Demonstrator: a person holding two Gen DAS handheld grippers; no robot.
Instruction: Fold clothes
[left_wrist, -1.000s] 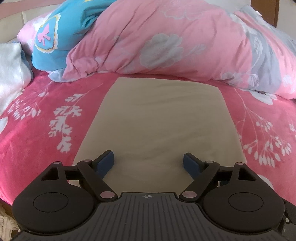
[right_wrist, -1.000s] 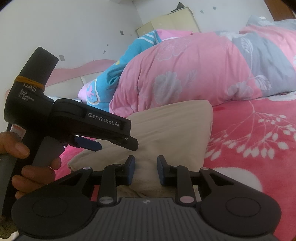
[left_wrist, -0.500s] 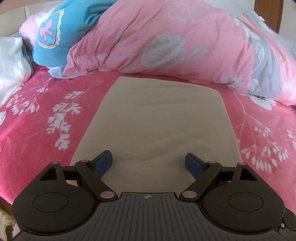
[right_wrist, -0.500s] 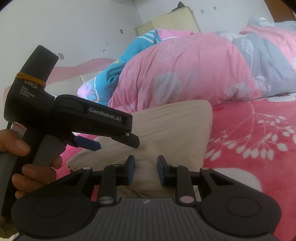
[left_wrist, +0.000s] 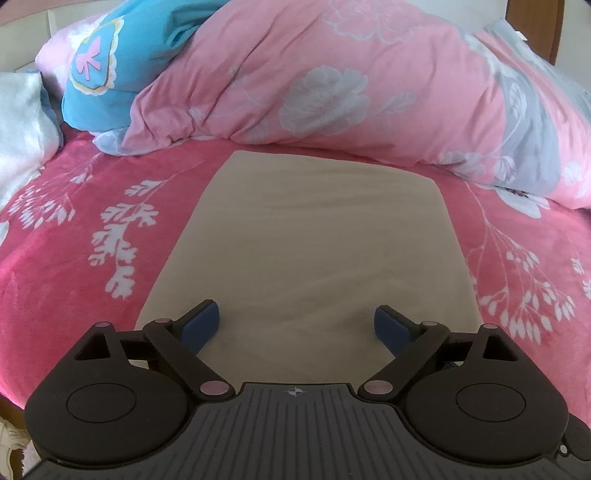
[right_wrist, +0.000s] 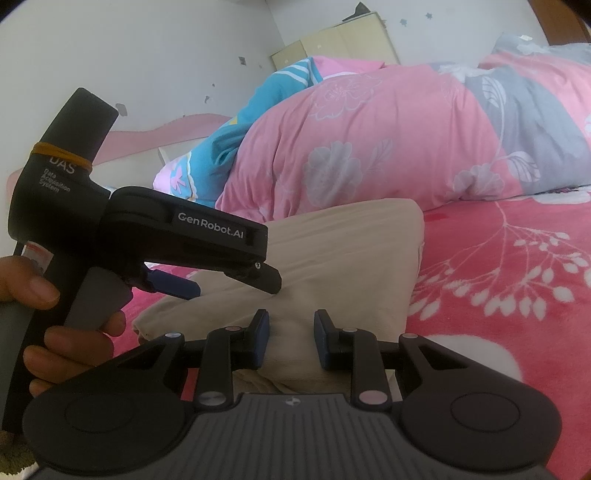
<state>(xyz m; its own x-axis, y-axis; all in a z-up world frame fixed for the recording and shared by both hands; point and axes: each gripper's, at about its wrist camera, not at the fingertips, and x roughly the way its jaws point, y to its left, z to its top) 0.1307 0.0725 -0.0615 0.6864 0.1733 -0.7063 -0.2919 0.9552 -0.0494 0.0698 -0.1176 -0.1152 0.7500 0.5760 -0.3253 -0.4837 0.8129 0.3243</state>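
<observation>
— Beige garment (left_wrist: 317, 251), where does it lie?
— Flat on the pink flowered bedspread (left_wrist: 74, 258), folded into a neat rectangle, its far edge just beside the heaped pink quilt (left_wrist: 332, 81).

— How is the left gripper (left_wrist: 297, 325) held?
— It tilts down over the near end of the cloth. Its jaws are spreading wider at this moment, with only flat fabric showing between the blue pads (left_wrist: 202, 323); they pinch nothing. From the right wrist view, a hand (right_wrist: 55, 325) wraps its grey handle at the left, and its dark nose sits low over the cloth's left part.

— And the right gripper (right_wrist: 291, 338)?
— It points nearly level at the near right end of the garment. Its jaws stand partly closed with a raised fold of beige cloth filling the gap between them; I cannot tell whether the pads actually press on it.

— What else is around?
— A blue cushion (left_wrist: 118, 74) lies far left beside the quilt, white fabric (left_wrist: 22, 122) at the left edge, and a pale cabinet (right_wrist: 343, 40) against the far wall.
</observation>
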